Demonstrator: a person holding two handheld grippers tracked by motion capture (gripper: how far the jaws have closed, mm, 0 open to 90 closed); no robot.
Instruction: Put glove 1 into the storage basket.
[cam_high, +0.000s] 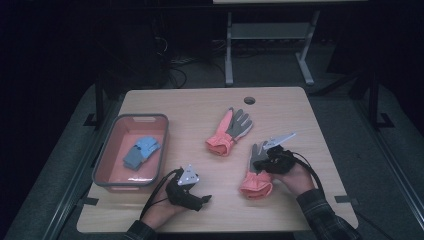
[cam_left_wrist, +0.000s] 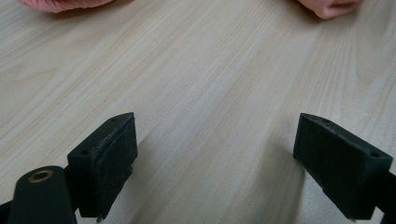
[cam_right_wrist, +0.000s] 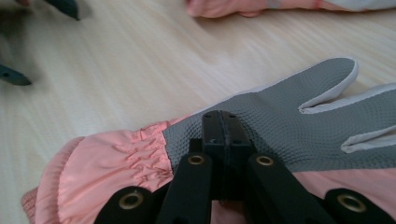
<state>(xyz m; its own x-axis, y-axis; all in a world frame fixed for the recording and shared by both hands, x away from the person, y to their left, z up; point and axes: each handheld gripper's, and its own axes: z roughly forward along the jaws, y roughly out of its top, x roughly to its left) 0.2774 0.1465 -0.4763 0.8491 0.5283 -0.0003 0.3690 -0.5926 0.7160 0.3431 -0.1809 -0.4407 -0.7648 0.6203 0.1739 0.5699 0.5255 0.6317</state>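
High view is showing you the wooden table (cam_high: 200, 107) first, with a grey-rimmed pink bin (cam_high: 111, 150) sitting at its left and a folded blue cloth (cam_high: 141, 151) lying inside. A pink and grey glove (cam_high: 229, 131) is lying near the middle, towards the far side. Its mate, the near glove (cam_high: 256, 179), is lying to the right of centre, cuff towards you. Your right gripper (cam_high: 261, 162) is resting on that near glove; in the right gripper view its jaws are standing clenched together over the grey palm (cam_right_wrist: 280, 126), beside the gathered pink cuff, and I cannot tell whether any fabric is pinched. Your left gripper (cam_high: 202, 199) is lying near the table's front edge, just right of the bin, jaws released wide over bare wood.
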